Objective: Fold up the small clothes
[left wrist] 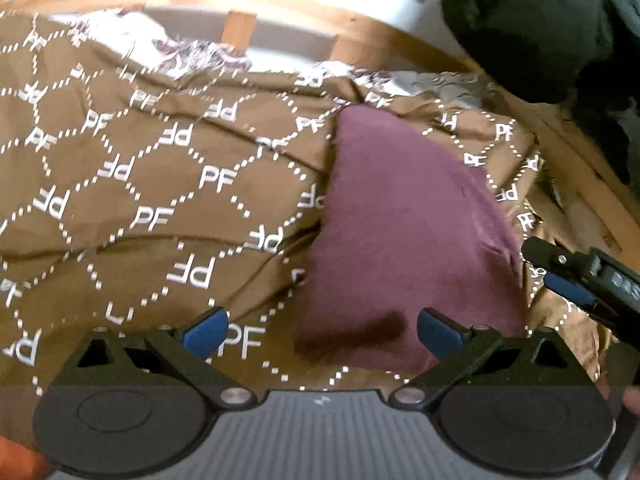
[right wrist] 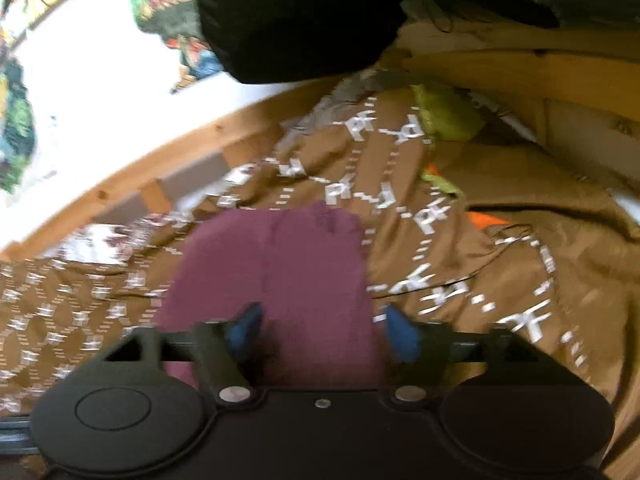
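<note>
A small maroon garment (left wrist: 404, 220) lies folded into a long strip on a brown bedspread (left wrist: 132, 184) printed with white "PF" letters. My left gripper (left wrist: 322, 330) is open, its blue pads spread over the garment's near end, holding nothing. My right gripper (left wrist: 560, 272) shows at the garment's right edge in the left wrist view. In the right wrist view the right gripper (right wrist: 320, 330) is open above the near part of the maroon garment (right wrist: 280, 264). That view is blurred.
A wooden bed frame (left wrist: 280, 4) runs along the far side and right. A black bundle of cloth (left wrist: 532, 28) sits at the far right corner. Yellow-green cloth (right wrist: 444, 116) and orange cloth (right wrist: 484, 220) lie on the bedspread. An orange item (left wrist: 16, 460) is at the near left.
</note>
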Available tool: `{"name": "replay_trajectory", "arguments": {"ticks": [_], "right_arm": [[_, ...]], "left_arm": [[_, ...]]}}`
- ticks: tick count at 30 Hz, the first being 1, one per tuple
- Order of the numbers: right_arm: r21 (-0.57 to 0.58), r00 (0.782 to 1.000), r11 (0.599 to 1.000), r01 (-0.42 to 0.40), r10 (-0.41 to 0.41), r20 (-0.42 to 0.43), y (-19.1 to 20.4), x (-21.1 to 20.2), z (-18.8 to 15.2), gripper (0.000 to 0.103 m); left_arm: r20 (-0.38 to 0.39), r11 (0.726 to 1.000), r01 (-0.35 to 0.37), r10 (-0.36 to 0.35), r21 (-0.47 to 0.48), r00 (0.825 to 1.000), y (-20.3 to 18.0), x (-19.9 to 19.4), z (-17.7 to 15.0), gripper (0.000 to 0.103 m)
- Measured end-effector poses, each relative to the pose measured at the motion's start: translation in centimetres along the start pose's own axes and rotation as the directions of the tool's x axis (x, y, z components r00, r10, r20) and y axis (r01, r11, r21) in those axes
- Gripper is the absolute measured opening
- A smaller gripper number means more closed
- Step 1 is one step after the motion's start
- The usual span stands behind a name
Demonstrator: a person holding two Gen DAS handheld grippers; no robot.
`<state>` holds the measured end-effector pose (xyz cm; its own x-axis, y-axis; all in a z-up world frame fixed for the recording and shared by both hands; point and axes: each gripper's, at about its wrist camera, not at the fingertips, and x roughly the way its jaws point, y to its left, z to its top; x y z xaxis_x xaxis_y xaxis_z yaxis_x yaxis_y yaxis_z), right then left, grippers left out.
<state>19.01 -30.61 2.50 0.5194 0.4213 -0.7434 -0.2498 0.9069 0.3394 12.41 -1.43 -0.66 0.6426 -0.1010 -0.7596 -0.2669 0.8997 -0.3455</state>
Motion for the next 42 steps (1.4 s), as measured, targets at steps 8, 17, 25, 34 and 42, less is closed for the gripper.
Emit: {"name": "replay_trajectory", "arguments": {"ticks": [8, 17, 25, 34, 42], "right_arm": [[-0.194, 0.997, 0.981, 0.001, -0.017, -0.078, 4.3, 1.0, -2.0, 0.060], [-0.269, 0.991, 0.962, 0.055, -0.085, -0.103, 4.1, 1.2, -2.2, 0.016], [-0.251, 0.988, 0.963, 0.097, -0.123, -0.089, 2.5, 0.6, -1.2, 0.000], [-0.080, 0.998, 0.996, 0.041, -0.038, 0.042, -1.2, 1.0, -0.5, 0.044], [0.035, 0.999, 0.999, -0.031, 0.030, 0.031, -3.1, 4.8, -0.1, 0.006]], "left_arm": [[-0.015, 0.993, -0.086, 0.085, -0.087, 0.996, 1.6, 0.9, 0.0, 0.102], [-0.019, 0.997, -0.047, 0.046, -0.059, 0.999, 1.1, 1.3, -0.3, 0.102], [-0.058, 0.997, -0.067, 0.065, -0.041, 0.996, 0.6, 2.4, -0.8, 0.102], [-0.078, 0.997, -0.082, 0.080, -0.015, 0.994, -0.1, 3.3, -1.3, 0.102], [-0.077, 0.997, -0.073, 0.072, -0.010, 0.994, -0.2, 3.4, -1.3, 0.102]]}}
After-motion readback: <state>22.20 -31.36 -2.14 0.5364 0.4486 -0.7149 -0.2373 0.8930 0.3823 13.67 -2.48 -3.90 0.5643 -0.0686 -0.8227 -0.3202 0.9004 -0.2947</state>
